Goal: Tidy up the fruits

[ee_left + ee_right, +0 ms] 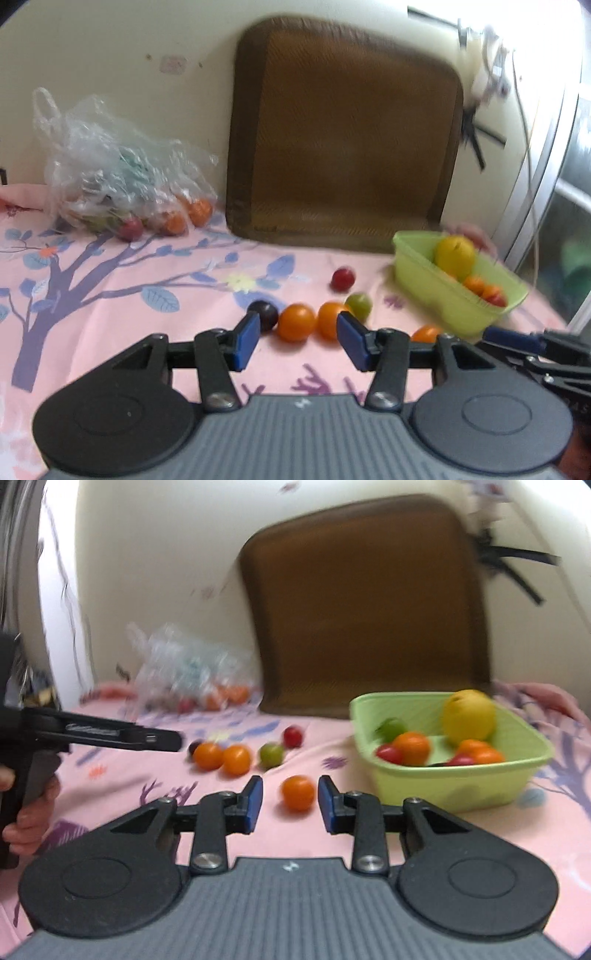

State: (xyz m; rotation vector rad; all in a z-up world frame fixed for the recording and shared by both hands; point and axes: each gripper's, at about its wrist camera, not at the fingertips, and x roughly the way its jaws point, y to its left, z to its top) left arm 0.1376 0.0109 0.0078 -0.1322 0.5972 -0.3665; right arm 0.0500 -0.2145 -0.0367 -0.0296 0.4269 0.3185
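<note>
A light green basket [443, 299] [454, 786] holds a yellow fruit [469, 716] and several small orange, red and green ones. Loose on the pink cloth lie two orange fruits [297, 322] [330, 319], a dark plum [264, 314], a green fruit [359, 304], a red fruit [342, 278] and another orange fruit [297, 792]. My left gripper [299, 341] is open just short of the two orange fruits. My right gripper [290, 805] is open, with the lone orange fruit just beyond its fingertips. The left gripper [110, 736] also shows from the side in the right wrist view.
A clear plastic bag [118, 177] with more fruit lies at the back left. A brown cushion [340, 136] leans on the wall behind. The pink patterned cloth [110, 295] covers the surface. A hand [33, 812] grips the left tool's handle.
</note>
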